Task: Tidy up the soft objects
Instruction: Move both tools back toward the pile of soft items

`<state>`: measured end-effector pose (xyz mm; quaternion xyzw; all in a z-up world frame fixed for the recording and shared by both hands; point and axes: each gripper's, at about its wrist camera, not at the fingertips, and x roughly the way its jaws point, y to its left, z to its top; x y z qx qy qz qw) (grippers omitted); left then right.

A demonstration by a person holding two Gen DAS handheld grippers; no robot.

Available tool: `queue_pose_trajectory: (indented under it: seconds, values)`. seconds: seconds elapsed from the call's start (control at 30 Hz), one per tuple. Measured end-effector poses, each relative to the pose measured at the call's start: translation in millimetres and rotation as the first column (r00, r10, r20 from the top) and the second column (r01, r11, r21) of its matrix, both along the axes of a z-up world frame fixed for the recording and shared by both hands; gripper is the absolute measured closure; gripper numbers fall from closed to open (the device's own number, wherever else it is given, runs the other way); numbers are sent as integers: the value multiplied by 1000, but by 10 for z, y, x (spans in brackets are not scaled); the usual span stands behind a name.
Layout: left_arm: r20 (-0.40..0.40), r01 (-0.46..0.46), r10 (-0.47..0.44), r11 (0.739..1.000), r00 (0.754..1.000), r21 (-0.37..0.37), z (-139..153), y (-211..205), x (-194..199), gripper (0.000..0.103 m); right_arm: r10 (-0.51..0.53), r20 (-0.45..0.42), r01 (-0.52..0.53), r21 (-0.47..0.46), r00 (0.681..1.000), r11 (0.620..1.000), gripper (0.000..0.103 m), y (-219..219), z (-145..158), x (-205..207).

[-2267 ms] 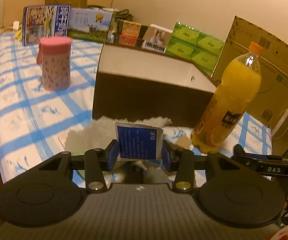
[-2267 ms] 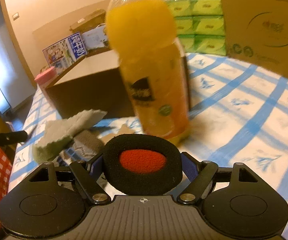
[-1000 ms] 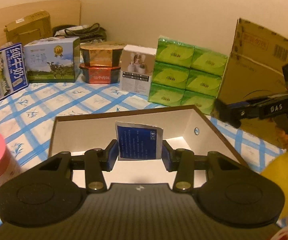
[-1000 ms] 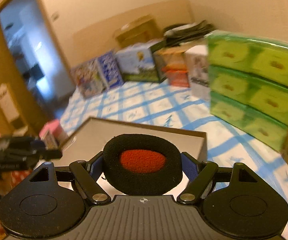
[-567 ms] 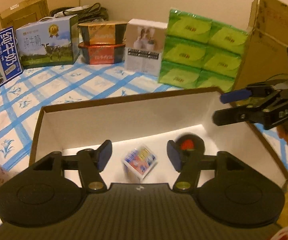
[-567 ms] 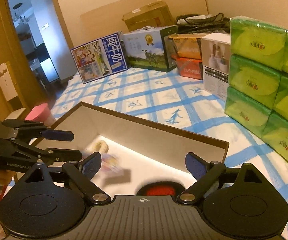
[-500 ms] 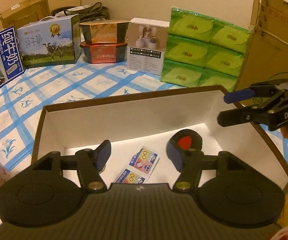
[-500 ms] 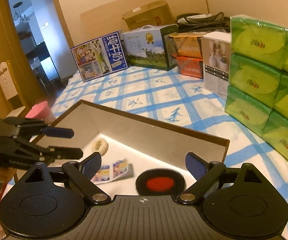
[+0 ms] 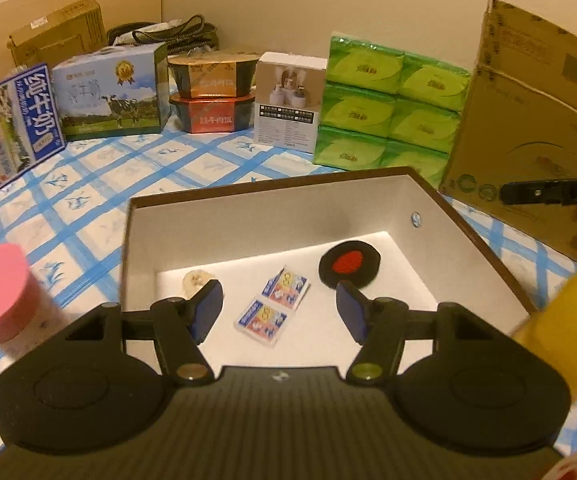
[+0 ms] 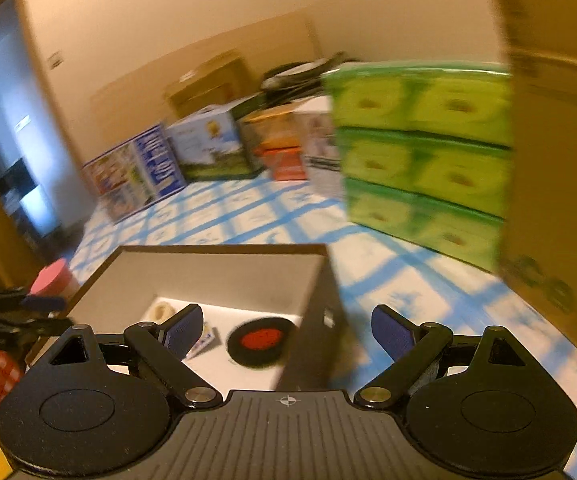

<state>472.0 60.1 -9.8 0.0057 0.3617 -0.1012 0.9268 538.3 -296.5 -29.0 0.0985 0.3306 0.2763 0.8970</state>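
Checked cloth [image 9: 88, 216] bears one box [image 9: 328, 196] holding three soft items.

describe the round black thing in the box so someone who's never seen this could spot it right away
Find the open brown box with the white inside on the blue-checked cloth. Three things lie on its floor: a small pale ring on the left, a printed packet in the middle, and the black foam pad on the right. It alone is a dark disc with a red centre.
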Motion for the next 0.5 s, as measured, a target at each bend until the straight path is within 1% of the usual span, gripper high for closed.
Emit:
queue_pose_trajectory:
  seconds: [0.2, 0.3, 0.4, 0.5]
  values:
    - [7, -14, 14, 1000, 1000, 22, 262, 78, -540, 43, -122, 0, 122, 30, 993, 992, 12, -495, 159, -619]
    - [21, -31, 30, 999, 999, 31, 376, 111, -863, 43, -158, -3, 157, 55, 988, 986, 12, -648, 214, -980]
    - [26, -52, 51, 998, 998, 33, 473, 120, -1188, 43, -168, -12, 169, 71, 986, 983, 12, -686, 256, -1337]
    - [39, -74, 73, 997, 997, 19, 552, 120, -1528, 43, -160, -22, 161, 107, 987, 981, 12, -644, 286, -1721]
